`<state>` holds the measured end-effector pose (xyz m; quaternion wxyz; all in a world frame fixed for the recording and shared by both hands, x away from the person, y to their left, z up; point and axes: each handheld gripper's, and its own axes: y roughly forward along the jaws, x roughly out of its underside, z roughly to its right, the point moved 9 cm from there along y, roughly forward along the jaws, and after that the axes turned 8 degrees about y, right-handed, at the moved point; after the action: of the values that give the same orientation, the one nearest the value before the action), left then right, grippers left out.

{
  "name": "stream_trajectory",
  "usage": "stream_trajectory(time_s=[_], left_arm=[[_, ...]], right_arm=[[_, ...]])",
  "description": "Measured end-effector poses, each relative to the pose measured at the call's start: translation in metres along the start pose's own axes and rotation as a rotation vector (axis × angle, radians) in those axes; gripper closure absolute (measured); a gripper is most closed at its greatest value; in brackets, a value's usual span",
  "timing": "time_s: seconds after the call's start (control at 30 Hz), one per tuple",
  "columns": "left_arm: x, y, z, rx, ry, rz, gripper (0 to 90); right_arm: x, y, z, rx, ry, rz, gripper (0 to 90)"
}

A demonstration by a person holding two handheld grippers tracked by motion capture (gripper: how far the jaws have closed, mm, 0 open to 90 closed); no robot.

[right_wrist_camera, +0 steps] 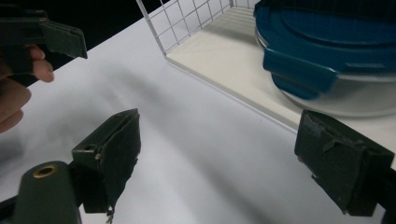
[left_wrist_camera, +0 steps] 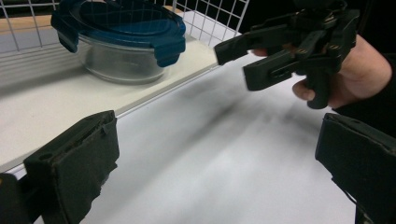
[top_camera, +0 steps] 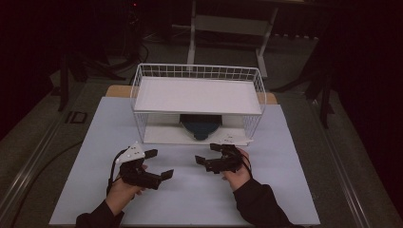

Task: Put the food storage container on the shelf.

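The round clear glass container with the blue clip-on plastic lid (left_wrist_camera: 122,39) sits on the lower white shelf board of the white wire rack (top_camera: 197,71), lid on, contents unclear. My left gripper (top_camera: 159,164) and right gripper (top_camera: 205,153) hover over the pale smooth tabletop (top_camera: 190,194), fingers spread wide, holding nothing.

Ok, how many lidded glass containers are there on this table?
1. A glass container with a blue clip lid sits on the lower shelf of the white wire rack, under the top shelf. The top shelf may hide more behind it.
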<state>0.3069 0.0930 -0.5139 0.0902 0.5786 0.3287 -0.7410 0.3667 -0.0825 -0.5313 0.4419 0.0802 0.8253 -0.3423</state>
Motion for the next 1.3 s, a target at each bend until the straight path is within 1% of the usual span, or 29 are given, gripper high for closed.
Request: stream_trajectory(time_s=[0.1, 0.2, 0.27, 0.33, 0.37, 0.43, 0.5, 0.57, 0.63, 0.67, 0.73, 0.77, 0.8, 0.9, 1.03, 1.07, 1.17, 1.3], left_arm=[[0.001, -0.002, 0.000, 0.001, 0.002, -0.002, 0.0], [0.004, -0.004, 0.001, 0.005, 0.005, -0.006, 0.0], [0.005, -0.004, 0.001, 0.007, 0.003, -0.012, 0.0], [0.007, -0.004, 0.000, 0.009, 0.006, -0.016, 0.0], [0.007, -0.004, 0.000, 0.005, 0.005, -0.020, 0.0], [0.008, -0.004, 0.000, 0.006, 0.007, -0.019, 0.0], [0.009, -0.005, 0.000, 0.000, 0.015, -0.024, 0.0], [0.009, -0.006, 0.000, 0.003, 0.011, -0.018, 0.0], [0.010, -0.007, 0.000, 0.003, 0.012, -0.026, 0.0], [0.010, -0.007, 0.000, 0.003, 0.012, -0.026, 0.0], [0.011, -0.009, 0.000, 0.003, 0.006, -0.024, 0.0], [0.012, -0.010, 0.000, 0.005, 0.004, -0.022, 0.0], [0.012, -0.011, 0.000, 0.007, 0.006, -0.022, 0.0], [0.014, -0.013, 0.002, 0.011, 0.021, -0.026, 0.0], [0.015, -0.015, 0.005, 0.020, 0.026, -0.030, 0.0], [0.015, -0.015, 0.005, 0.020, 0.026, -0.030, 0.0], [0.016, -0.019, 0.007, 0.029, 0.026, -0.033, 0.0], [0.020, -0.023, 0.008, 0.031, 0.028, -0.039, 0.0]], right_arm=[[0.004, -0.011, 0.003, 0.011, -0.008, 0.013, 14.3], [0.009, -0.020, 0.005, 0.007, 0.001, 0.018, 14.3], [0.013, -0.025, 0.005, 0.008, -0.005, 0.016, 14.3], [0.018, -0.030, 0.007, 0.023, -0.021, 0.010, 14.3], [0.020, -0.031, 0.008, 0.021, -0.022, 0.007, 14.3], [0.023, -0.036, 0.010, 0.028, -0.010, 0.012, 14.3], [0.026, -0.042, 0.010, 0.026, -0.008, 0.015, 14.3], [0.030, -0.048, 0.012, 0.031, -0.009, 0.019, 14.3], [0.033, -0.055, 0.013, 0.034, -0.003, 0.023, 14.3], [0.033, -0.055, 0.013, 0.034, -0.003, 0.023, 14.3], [0.036, -0.067, 0.014, 0.038, 0.011, 0.038, 14.8], [0.037, -0.071, 0.014, 0.039, 0.010, 0.044, 15.3], [0.039, -0.076, 0.014, 0.037, 0.007, 0.050, 15.3], [0.043, -0.086, 0.015, 0.041, 0.016, 0.062, 15.2], [0.048, -0.099, 0.018, 0.059, 0.027, 0.076, 15.2], [0.048, -0.099, 0.018, 0.059, 0.027, 0.076, 15.2], [0.054, -0.107, 0.024, 0.066, 0.032, 0.084, 15.3], [0.061, -0.114, 0.030, 0.091, 0.027, 0.084, 15.3]])
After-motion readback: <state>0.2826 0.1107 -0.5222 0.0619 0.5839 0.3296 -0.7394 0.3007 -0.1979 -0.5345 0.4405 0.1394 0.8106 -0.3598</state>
